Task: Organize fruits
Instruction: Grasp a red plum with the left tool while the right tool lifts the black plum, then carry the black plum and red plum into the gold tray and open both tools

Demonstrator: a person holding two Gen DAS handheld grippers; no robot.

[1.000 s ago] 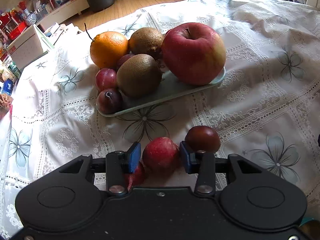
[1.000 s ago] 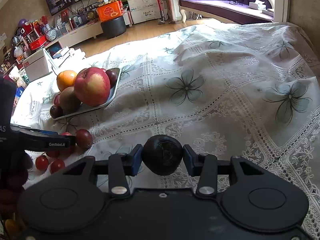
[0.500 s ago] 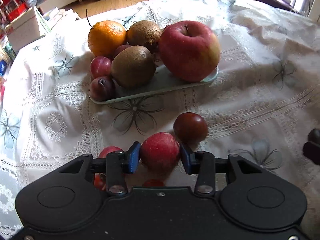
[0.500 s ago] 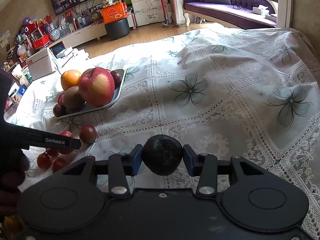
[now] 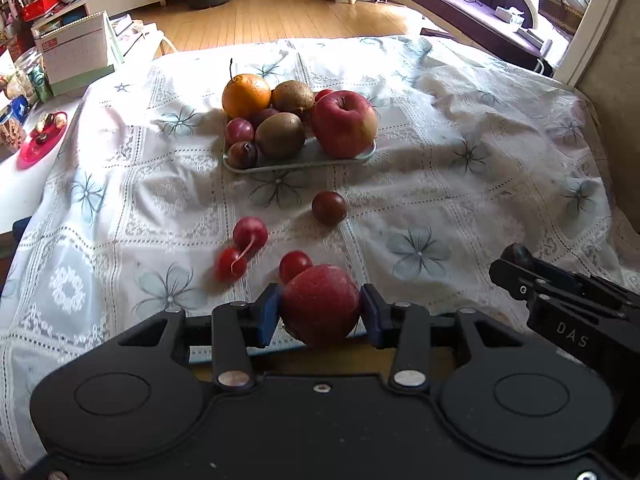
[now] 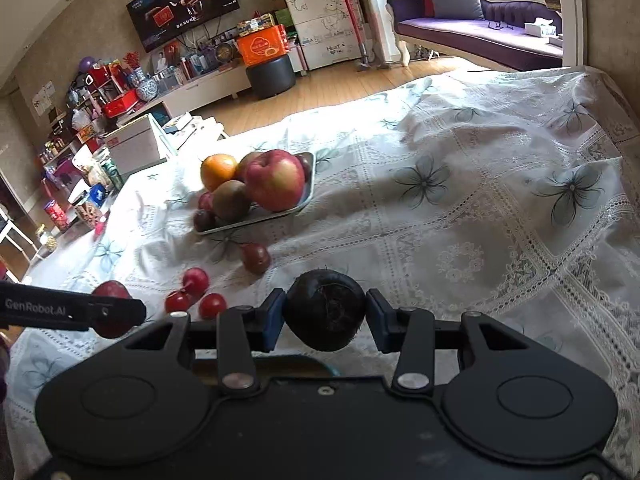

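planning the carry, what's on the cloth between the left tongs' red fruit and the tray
In the left wrist view, a dark plum lies between the red fruit and the tray, with a small red fruit just ahead of the tongs.

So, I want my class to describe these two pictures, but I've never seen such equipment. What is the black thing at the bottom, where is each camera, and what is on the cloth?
There is no robot: a person holds one two-fingered claw in each hand, and each carries a wide-angle camera looking along its fingers. One picture comes from the left claw, shut on a red fruit. The other comes from the right claw, shut on a dark fruit. Each claw also shows at the edge of the other's picture. On the flowered tablecloth stands a tray holding an orange, two kiwis, a big apple and plums. Several small red fruits lie loose on the cloth.
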